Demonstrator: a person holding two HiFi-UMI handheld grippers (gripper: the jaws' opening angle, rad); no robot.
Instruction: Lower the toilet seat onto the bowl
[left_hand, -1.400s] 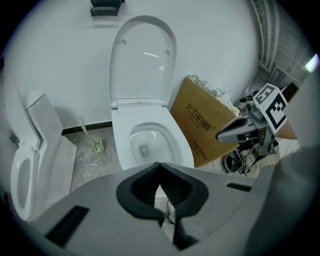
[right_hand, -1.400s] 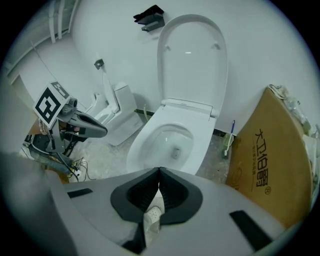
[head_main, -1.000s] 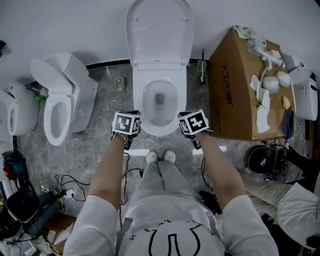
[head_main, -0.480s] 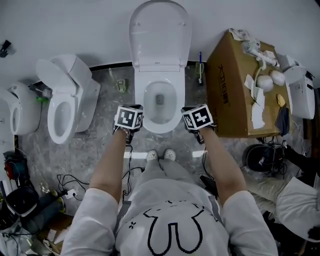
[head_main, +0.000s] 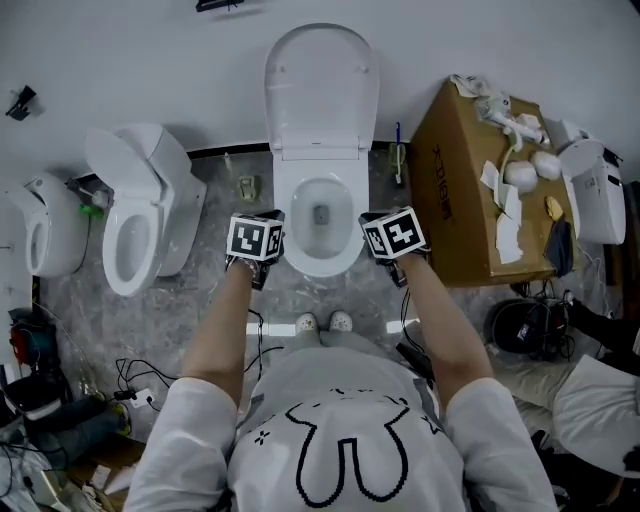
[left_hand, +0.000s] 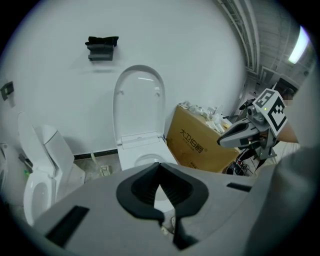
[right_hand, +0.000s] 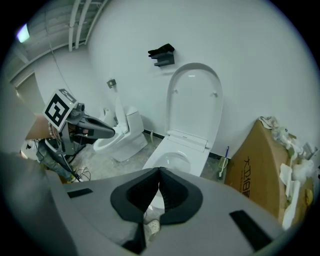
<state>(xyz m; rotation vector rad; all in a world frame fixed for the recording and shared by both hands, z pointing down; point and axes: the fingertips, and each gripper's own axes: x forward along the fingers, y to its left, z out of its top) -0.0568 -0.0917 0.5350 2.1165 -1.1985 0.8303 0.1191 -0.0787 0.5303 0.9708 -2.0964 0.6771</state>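
The toilet seat (head_main: 322, 85) stands upright against the wall behind the bowl (head_main: 318, 215), its long axis vertical, not yet lowered. It lies straight ahead of and above both tongs, centred between them. The left tongs (left_hand: 159, 164) and right tongs (right_hand: 159, 168) flank the bowl's front rim, each pressed together and empty, about equally near. A cardboard box (head_main: 470, 200) sits just right of the bowl.
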